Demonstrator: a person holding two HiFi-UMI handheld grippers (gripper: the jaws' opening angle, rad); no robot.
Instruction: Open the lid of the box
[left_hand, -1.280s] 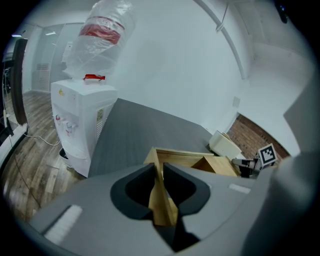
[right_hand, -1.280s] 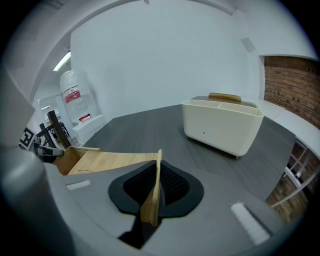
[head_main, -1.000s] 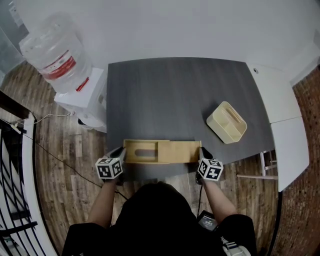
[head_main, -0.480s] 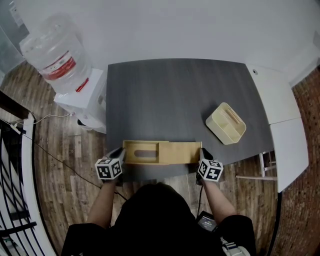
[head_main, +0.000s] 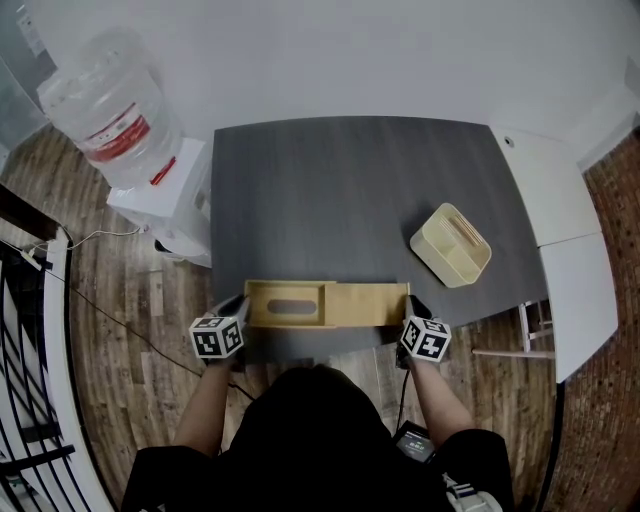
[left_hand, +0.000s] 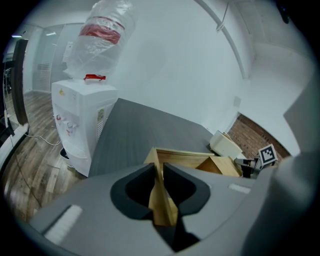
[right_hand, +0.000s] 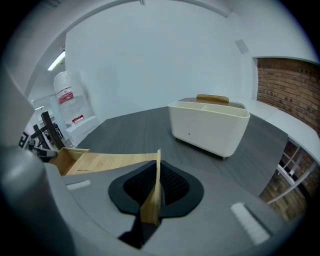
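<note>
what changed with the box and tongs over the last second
The right tongs, clamped on the lid's end, pulled the lid a little to the right, so the open part at the left end of the box grew wider. The left tongs stayed clamped on the box's left wall. The cream caddy and the table are as before.

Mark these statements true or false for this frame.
The left gripper is shut on the box's end wall. True.
The right gripper is open and empty. False: it is shut on the lid's end.
The lid fully covers the box. False: it is slid partway, leaving the left part open.
The cream caddy stands on the table. True.
The water cooler stands on the table. False: it stands on the floor beside it.
</note>
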